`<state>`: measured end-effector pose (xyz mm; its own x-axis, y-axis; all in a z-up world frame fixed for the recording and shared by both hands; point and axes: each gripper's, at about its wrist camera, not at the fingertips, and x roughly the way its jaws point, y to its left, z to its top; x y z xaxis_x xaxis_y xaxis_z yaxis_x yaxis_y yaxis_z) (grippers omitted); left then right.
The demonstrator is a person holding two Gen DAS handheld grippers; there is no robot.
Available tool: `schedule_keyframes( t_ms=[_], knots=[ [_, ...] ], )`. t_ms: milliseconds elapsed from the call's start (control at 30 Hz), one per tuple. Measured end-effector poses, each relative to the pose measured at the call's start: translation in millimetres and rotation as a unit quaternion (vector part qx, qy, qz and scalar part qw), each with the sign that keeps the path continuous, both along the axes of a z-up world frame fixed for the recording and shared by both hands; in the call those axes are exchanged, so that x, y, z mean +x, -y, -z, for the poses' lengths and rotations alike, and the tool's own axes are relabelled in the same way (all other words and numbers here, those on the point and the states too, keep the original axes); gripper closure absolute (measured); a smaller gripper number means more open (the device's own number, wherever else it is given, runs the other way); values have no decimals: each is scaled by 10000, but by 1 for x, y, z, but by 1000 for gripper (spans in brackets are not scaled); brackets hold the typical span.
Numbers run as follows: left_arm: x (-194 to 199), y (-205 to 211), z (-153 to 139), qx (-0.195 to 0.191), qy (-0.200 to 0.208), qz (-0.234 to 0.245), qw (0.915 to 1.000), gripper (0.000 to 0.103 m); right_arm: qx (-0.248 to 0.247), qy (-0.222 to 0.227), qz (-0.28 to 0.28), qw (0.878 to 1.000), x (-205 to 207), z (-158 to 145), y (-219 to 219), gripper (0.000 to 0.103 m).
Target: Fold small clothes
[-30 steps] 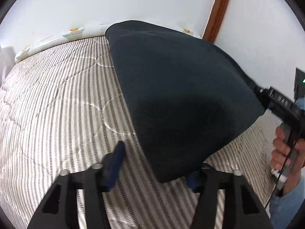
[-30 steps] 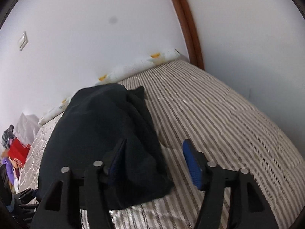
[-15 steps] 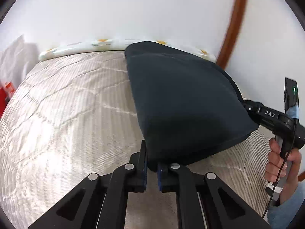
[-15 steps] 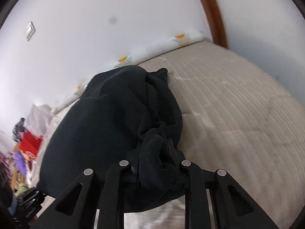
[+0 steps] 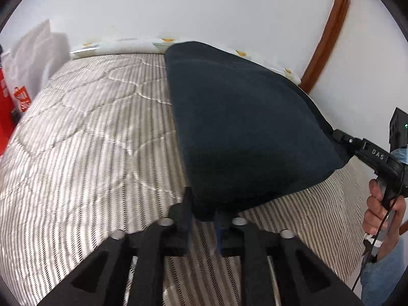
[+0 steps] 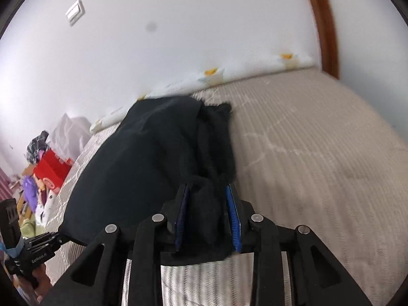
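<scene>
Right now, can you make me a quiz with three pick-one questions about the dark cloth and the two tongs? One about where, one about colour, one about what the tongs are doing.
1. Where does the far end of the dark cloth lie?
A. on the striped bed cover
B. in a drawer
C. on a chair

2. What colour are the pads on the right tongs?
A. yellow
B. blue
C. pink

3. What are the left tongs doing?
A. hanging wide open above the bed
B. lying flat on the bed
C. pinching a corner of the cloth

Answers: 1 A, the cloth's far end rests on the stripes near the wall. 2 B, blue strips show on both sides of the bunched cloth. 3 C, the cloth's near corner sits squeezed between the two fingers.
</scene>
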<state>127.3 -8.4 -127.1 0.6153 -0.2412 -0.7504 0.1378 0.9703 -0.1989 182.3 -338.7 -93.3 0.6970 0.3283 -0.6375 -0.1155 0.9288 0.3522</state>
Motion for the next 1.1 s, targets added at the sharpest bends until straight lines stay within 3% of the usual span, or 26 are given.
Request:
schedule_keyframes(
  t_ms=[100,233,267,300,433,500,567,633,800,933,1000,1100],
  knots=[
    [11,8,5,-62,-144,118,9998,66,-169,30,-140,9998,6,-7,-5,68],
    [18,13,12,70,-226,47,9997,66,-285,-76,-231,9993,27,1,-25,69],
    [20,14,15,133,-255,-4,9996,66,-392,-236,-193,9988,36,6,-31,87],
    [19,15,16,143,-274,-38,9995,66,-413,-270,-219,9985,40,8,-34,93],
    [18,14,16,152,-221,-66,9996,67,9,251,-185,9995,27,-7,-13,96],
    [20,16,16,237,-209,-45,9995,67,75,-46,-23,10000,26,1,-3,96],
    [20,18,16,311,-210,-11,9993,67,-159,-152,-60,9997,27,13,-7,96],
    [19,16,15,295,-264,1,9992,67,-302,-148,-86,9994,26,14,-11,94],
    [2,5,1,189,-271,154,9993,67,-450,-2,-125,9989,22,-21,-11,88],
    [-27,-5,-16,-2,-142,348,9993,61,-874,57,-200,9960,38,-50,-20,64],
    [-40,-14,-27,-179,-48,355,9992,55,-1033,22,-251,9943,52,-58,-26,64],
    [-45,-19,-45,-50,167,257,9995,52,-1094,-172,-412,9930,76,-57,-36,64]
  ],
)
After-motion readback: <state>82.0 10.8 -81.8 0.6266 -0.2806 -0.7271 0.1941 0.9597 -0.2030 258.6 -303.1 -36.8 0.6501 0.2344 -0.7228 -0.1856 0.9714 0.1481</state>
